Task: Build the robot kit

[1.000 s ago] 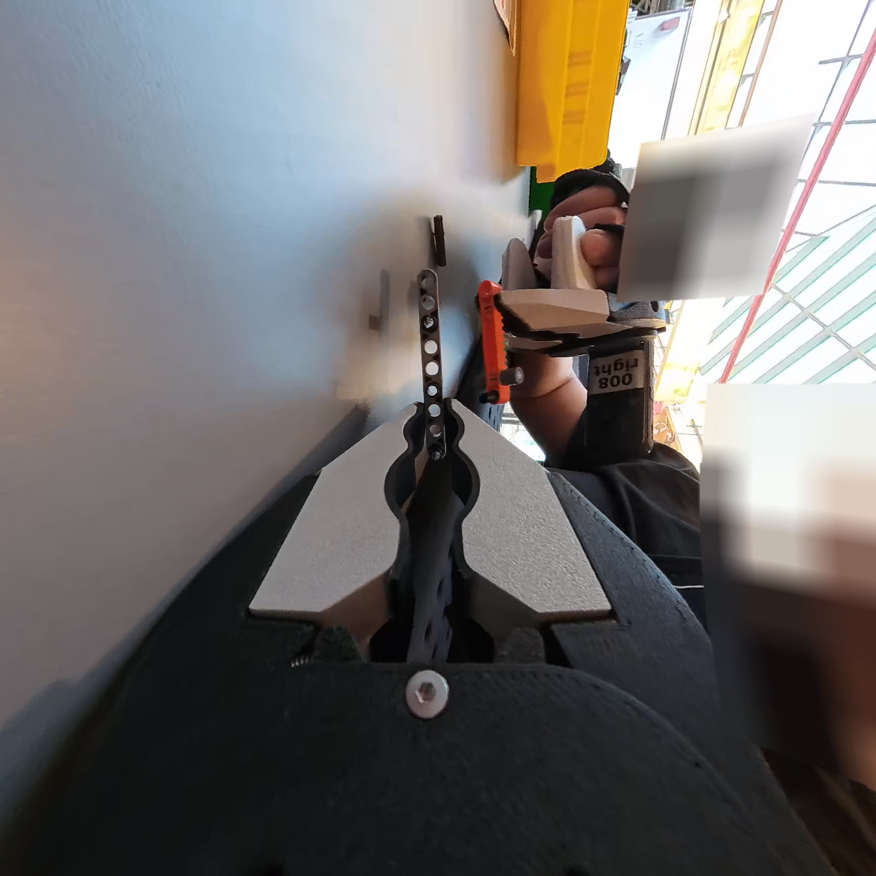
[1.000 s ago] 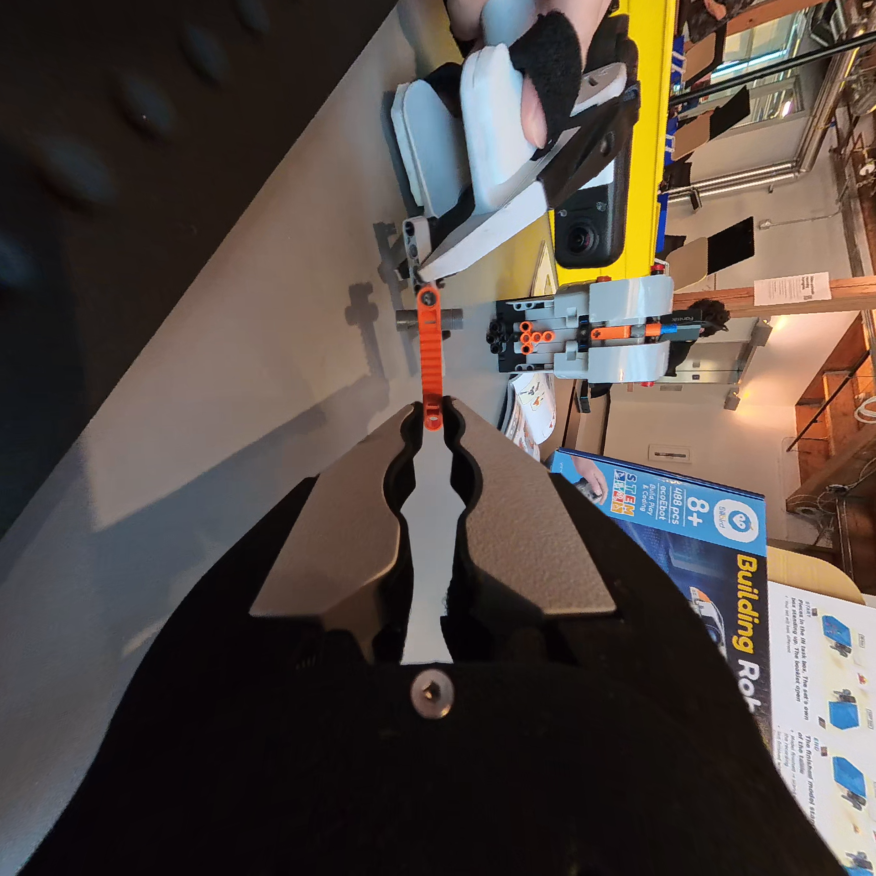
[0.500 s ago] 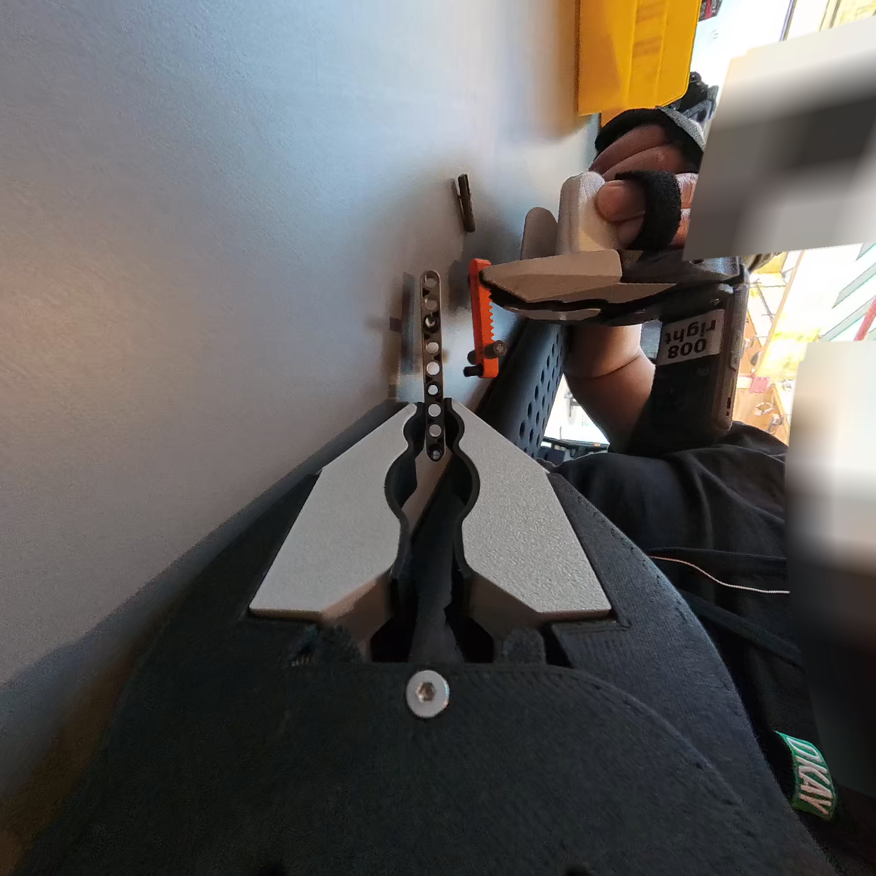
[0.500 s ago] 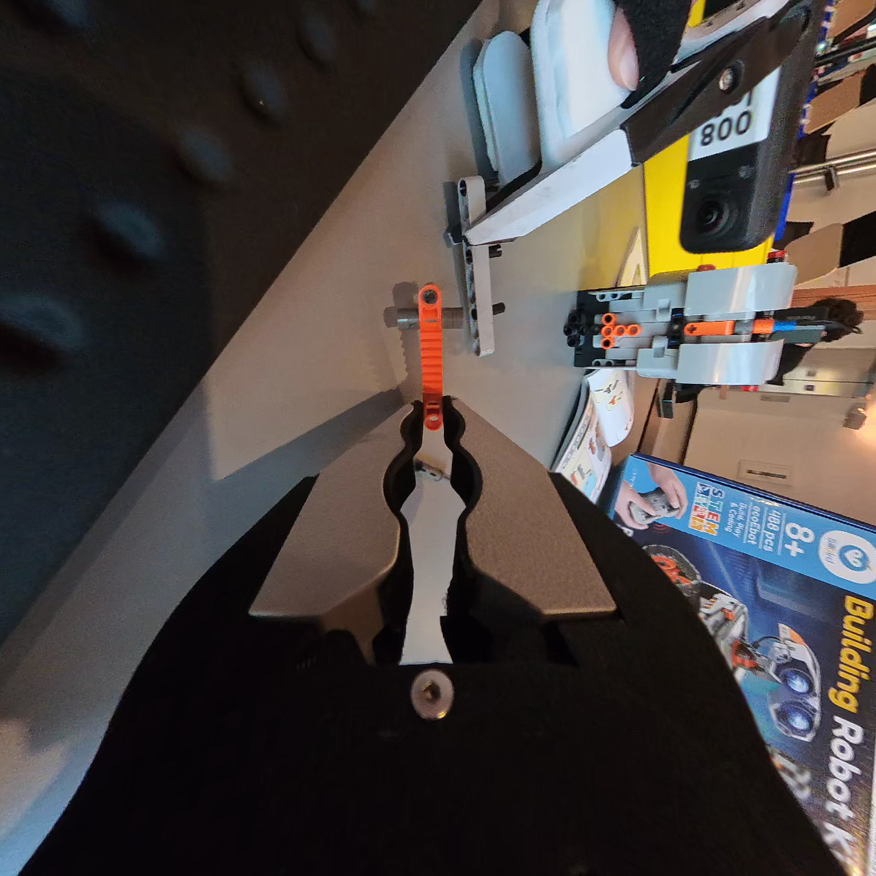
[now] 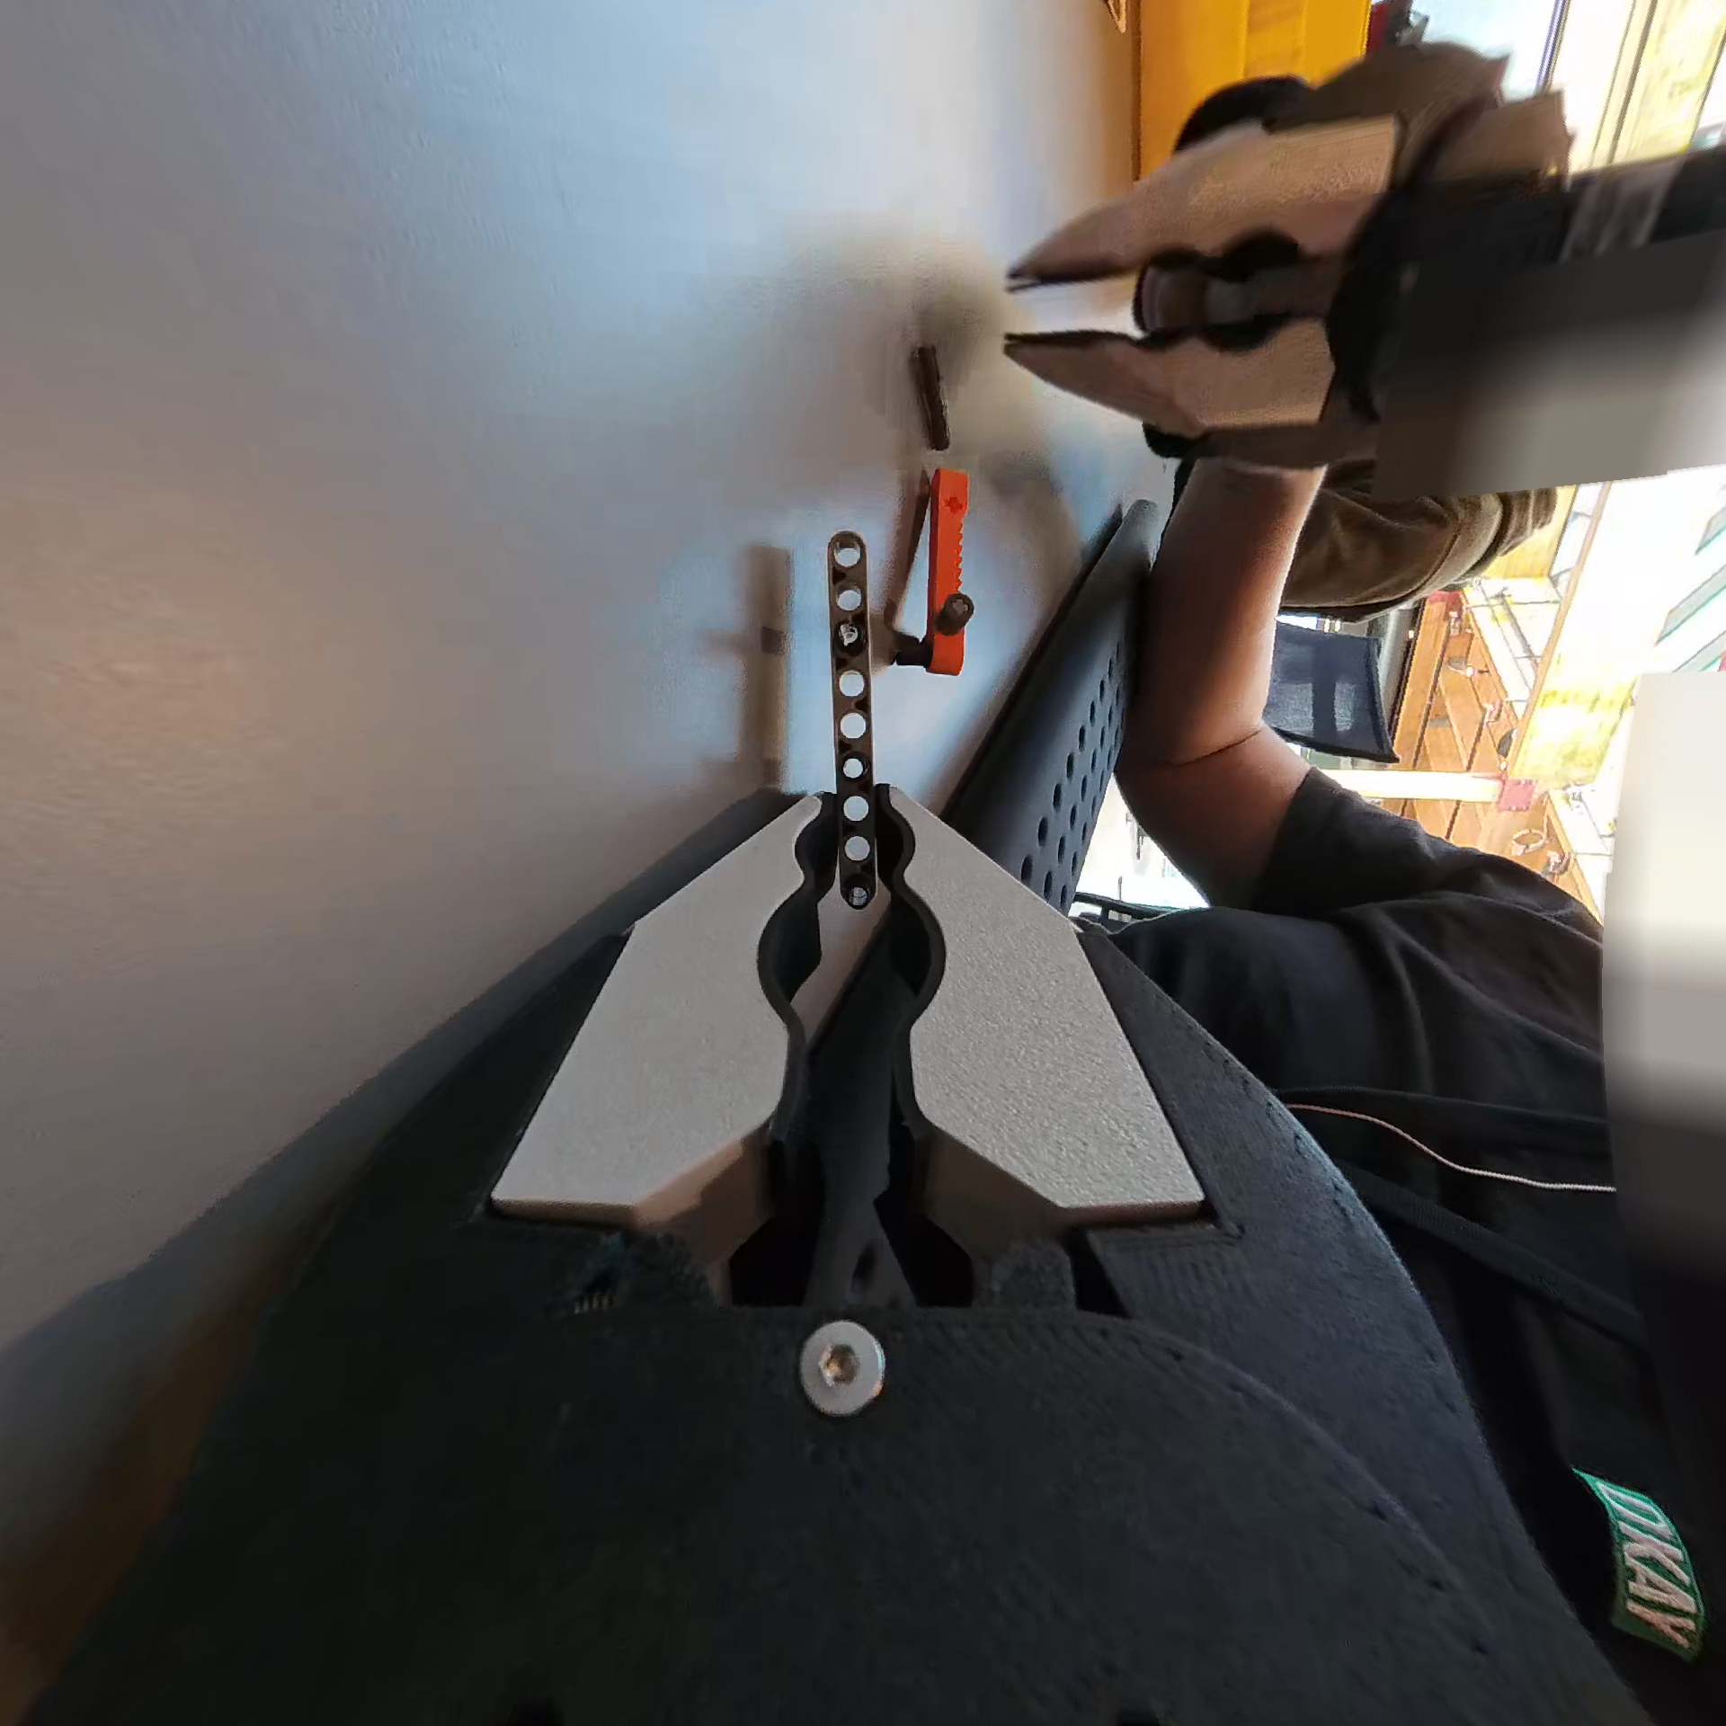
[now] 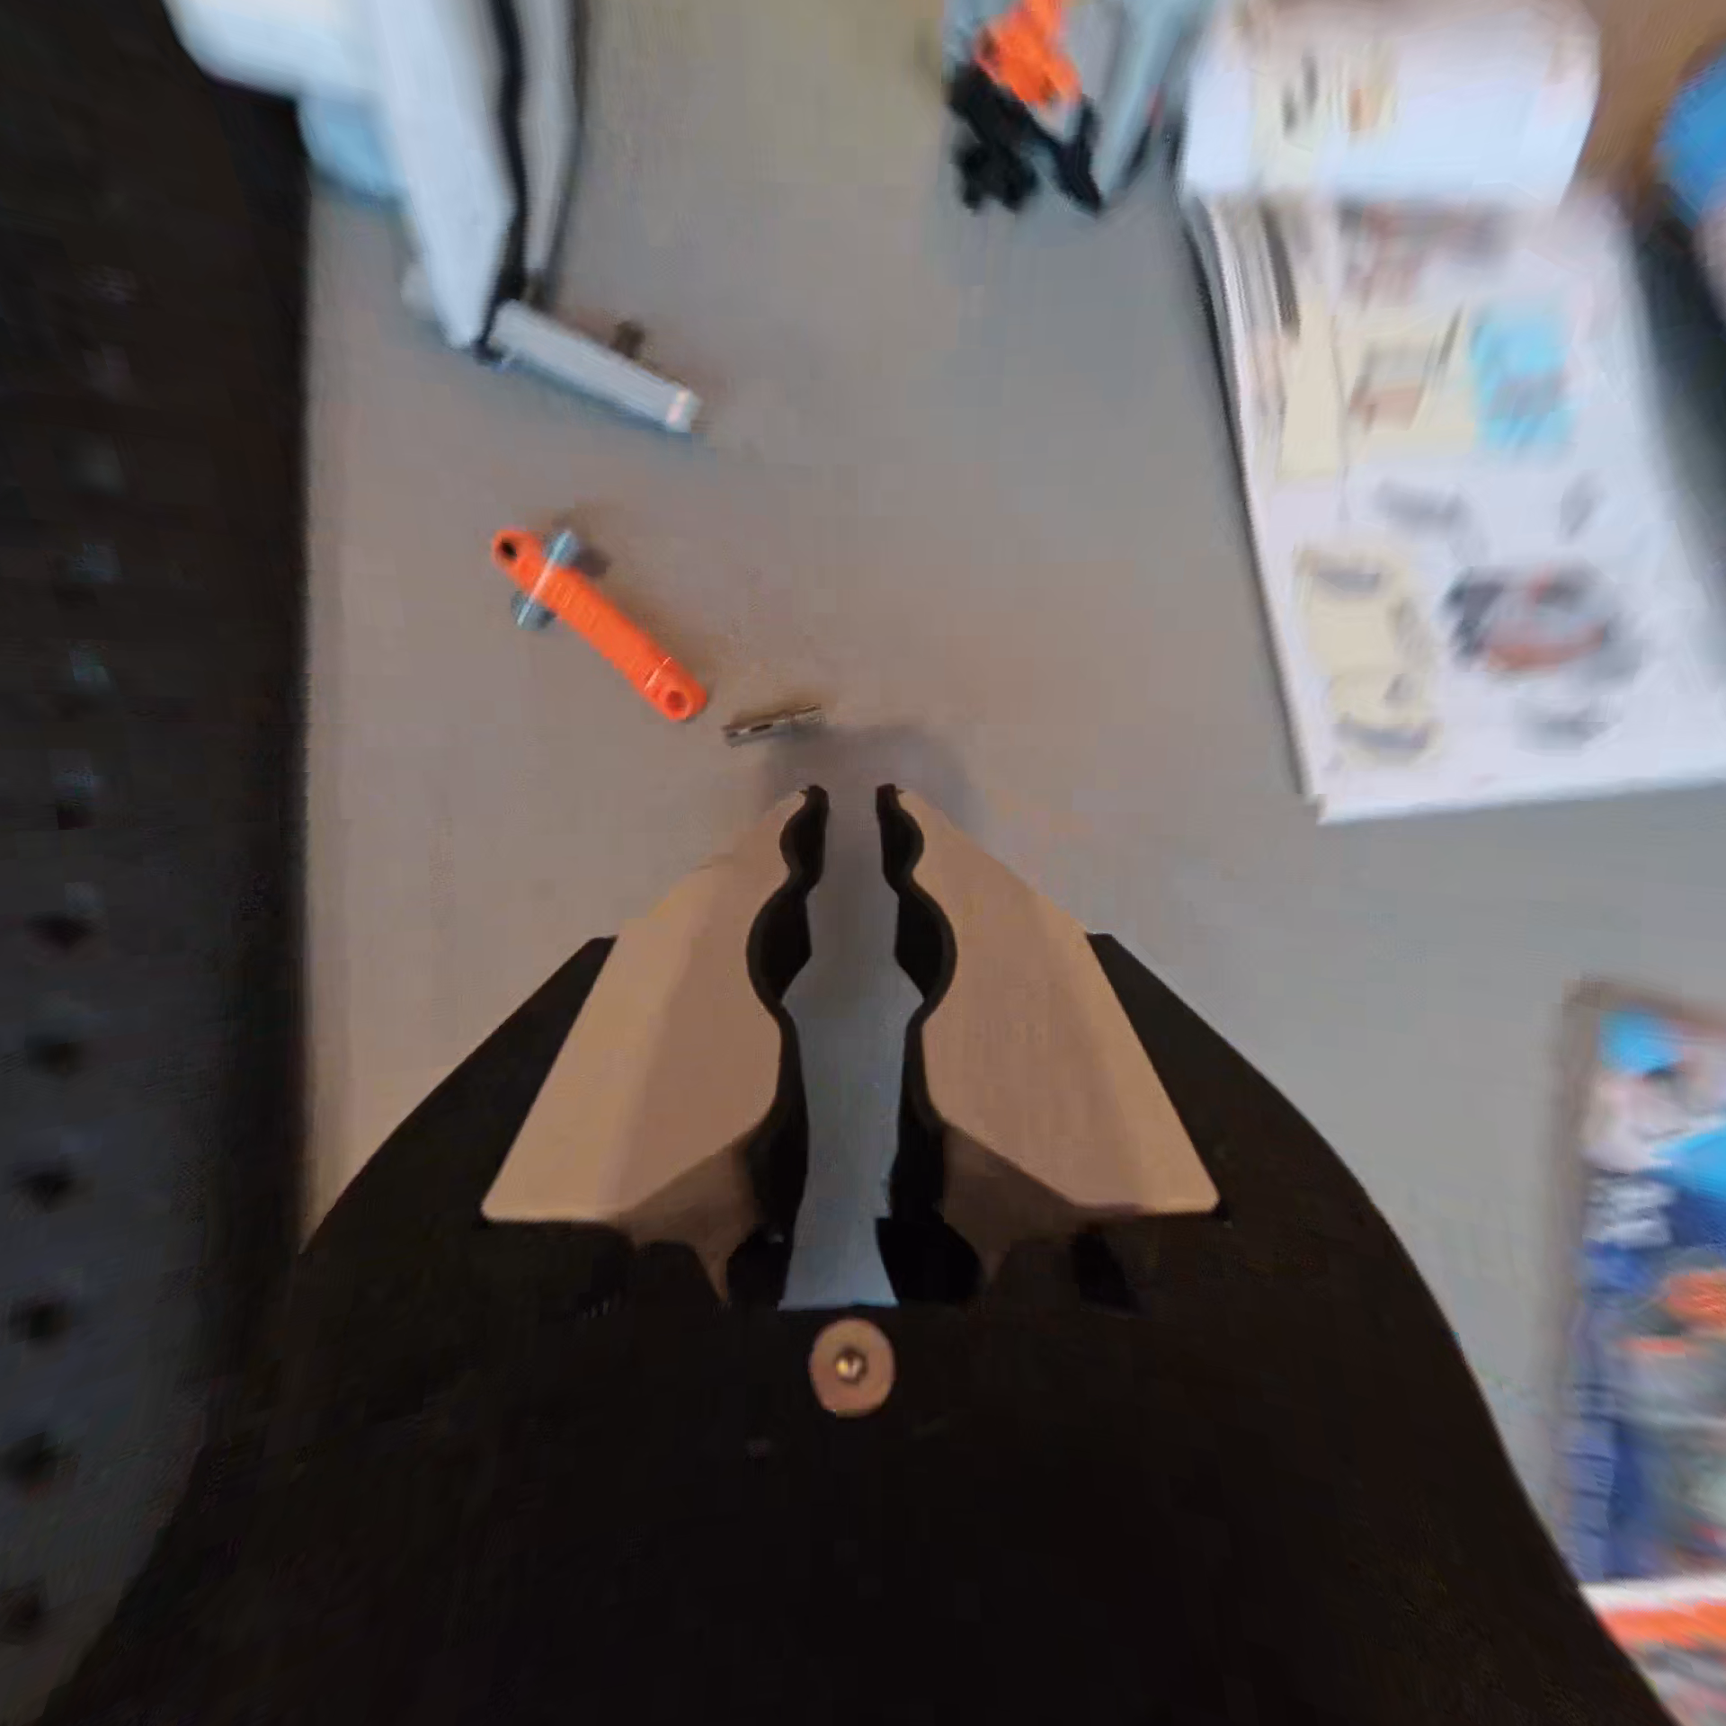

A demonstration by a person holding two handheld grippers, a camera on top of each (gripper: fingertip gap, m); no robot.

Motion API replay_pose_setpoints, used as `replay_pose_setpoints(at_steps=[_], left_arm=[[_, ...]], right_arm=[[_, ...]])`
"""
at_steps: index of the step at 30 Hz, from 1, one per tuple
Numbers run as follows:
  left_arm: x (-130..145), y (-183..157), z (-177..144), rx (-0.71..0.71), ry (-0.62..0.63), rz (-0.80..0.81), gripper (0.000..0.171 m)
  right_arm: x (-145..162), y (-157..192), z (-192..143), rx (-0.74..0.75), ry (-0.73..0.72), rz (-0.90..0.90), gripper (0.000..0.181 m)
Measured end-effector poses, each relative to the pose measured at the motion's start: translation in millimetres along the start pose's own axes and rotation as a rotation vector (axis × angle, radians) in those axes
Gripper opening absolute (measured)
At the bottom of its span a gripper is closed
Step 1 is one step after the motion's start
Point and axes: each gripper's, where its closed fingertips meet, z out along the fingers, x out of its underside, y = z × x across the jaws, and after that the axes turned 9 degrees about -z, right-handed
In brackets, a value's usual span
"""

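The left gripper (image 5: 857, 822) pinches a thin dark beam (image 5: 855, 710) full of round holes, held above the smooth grey table (image 5: 374, 467). The right gripper (image 6: 852, 794) is a little open and empty, just beside a small grey pin (image 6: 773, 725). The orange toothed bar (image 6: 598, 624) lies near the table's dark edge. Holding the beam steady would be wise.
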Motion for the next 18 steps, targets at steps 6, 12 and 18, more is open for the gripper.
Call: replay_pose_setpoints(at_steps=[6,12,18], left_arm=[[0,0,1,-0.004,-0.015,0.015,0.006],[1,-1,2,-0.008,-0.006,0.018,0.006],[2,-1,2,-0.002,-0.001,0.017,0.006]], right_arm=[[-14,-6,9,-0.007,-0.027,0.495,0.030],[-13,4,15,0.062,0.075,0.512,0.037],[-2,9,18,0.120,0.182,0.444,0.031]])
